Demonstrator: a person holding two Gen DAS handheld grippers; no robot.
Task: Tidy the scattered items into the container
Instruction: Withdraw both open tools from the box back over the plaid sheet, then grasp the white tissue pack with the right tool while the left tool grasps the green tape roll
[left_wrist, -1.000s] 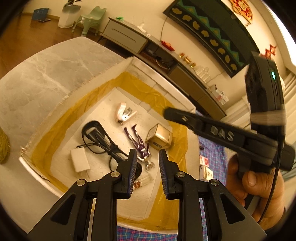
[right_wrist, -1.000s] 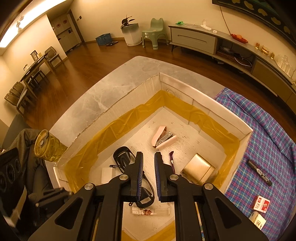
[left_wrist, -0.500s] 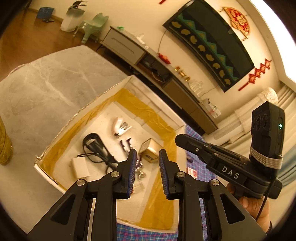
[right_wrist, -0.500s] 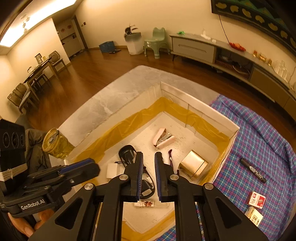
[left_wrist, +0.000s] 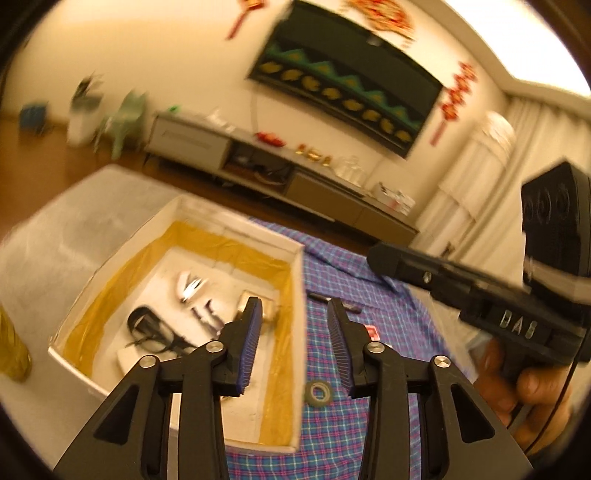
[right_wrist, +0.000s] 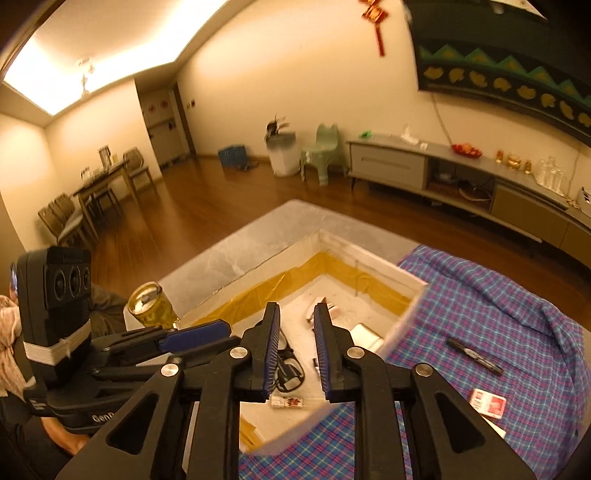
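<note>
A white box (left_wrist: 295, 258) lined with yellow tape sits on the table and holds glasses (left_wrist: 147, 328), a stapler (left_wrist: 186, 288), a gold case (left_wrist: 245, 302) and other small items. It also shows in the right wrist view (right_wrist: 410, 284). On the blue checked cloth (left_wrist: 369, 280) lie a black marker (right_wrist: 474, 356), a red and white pack (right_wrist: 487, 402) and a tape roll (left_wrist: 318, 393). My left gripper (left_wrist: 295, 343) is open and empty above the box's right wall. My right gripper (right_wrist: 295, 350) is open and empty above the box.
A gold patterned glass (right_wrist: 151, 306) stands on the grey marble table (right_wrist: 258, 240) left of the box. The right gripper's body (left_wrist: 498, 310) is at the right of the left wrist view. A long sideboard (right_wrist: 461, 177) stands behind.
Both grippers have risen and tilted up and opened wider. The left gripper has swung right, from over the box's inside to over its right wall and the cloth.
</note>
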